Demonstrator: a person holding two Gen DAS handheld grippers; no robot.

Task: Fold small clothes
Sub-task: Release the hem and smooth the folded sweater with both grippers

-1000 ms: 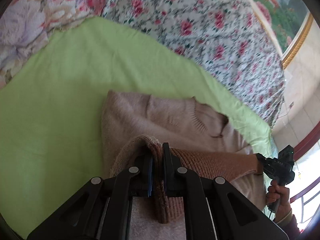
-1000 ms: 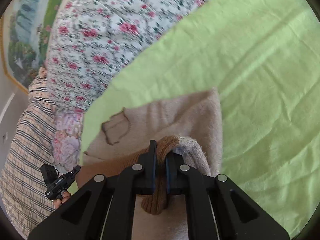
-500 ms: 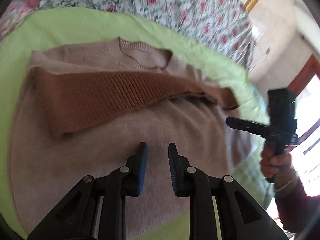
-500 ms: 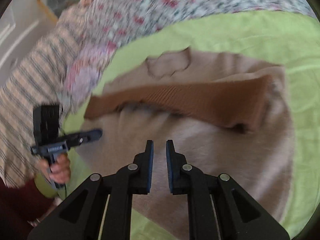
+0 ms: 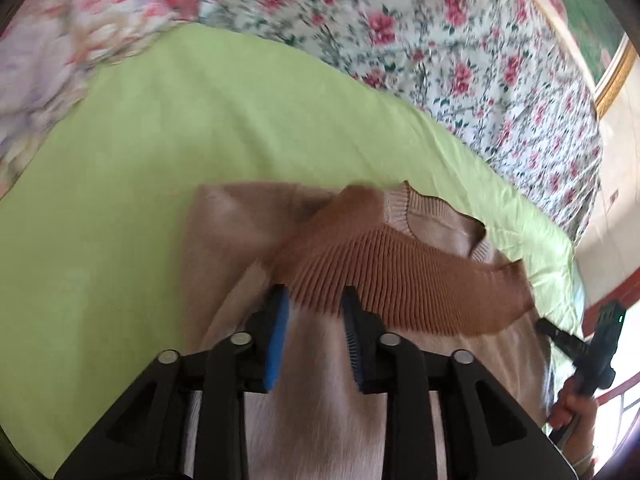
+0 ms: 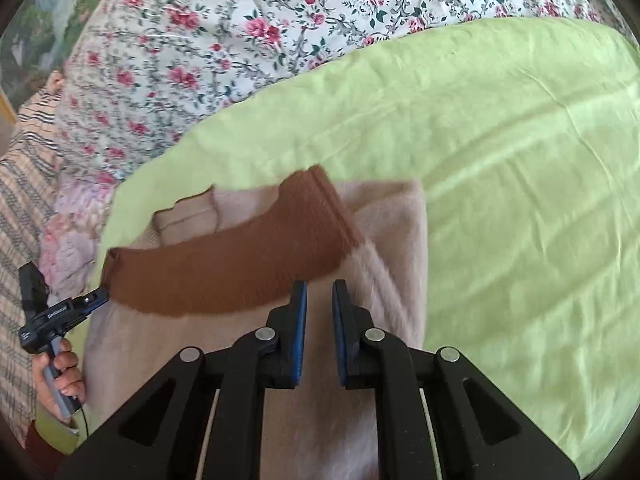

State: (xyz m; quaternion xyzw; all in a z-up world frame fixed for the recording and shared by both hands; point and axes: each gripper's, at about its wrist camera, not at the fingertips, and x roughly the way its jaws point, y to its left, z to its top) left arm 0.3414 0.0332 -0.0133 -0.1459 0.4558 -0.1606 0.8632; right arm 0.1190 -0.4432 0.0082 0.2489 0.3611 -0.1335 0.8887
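A floral bedspread point(image 5: 460, 52) borders a green sheet point(image 5: 140, 200), open from 9 to 12 o'clock. A beige sweater point(image 5: 320, 400) lies centred, brown ribbed hem point(image 5: 400, 280) folded across. Left hand-held gripper point(image 5: 316, 300) is opening, empty; right hand-held gripper point(image 6: 319, 292) narrow, empty.

Green sheet point(image 5: 200, 152) bare around sweater point(image 5: 320, 420); floral quilt point(image 5: 460, 60) heaped along far edge.
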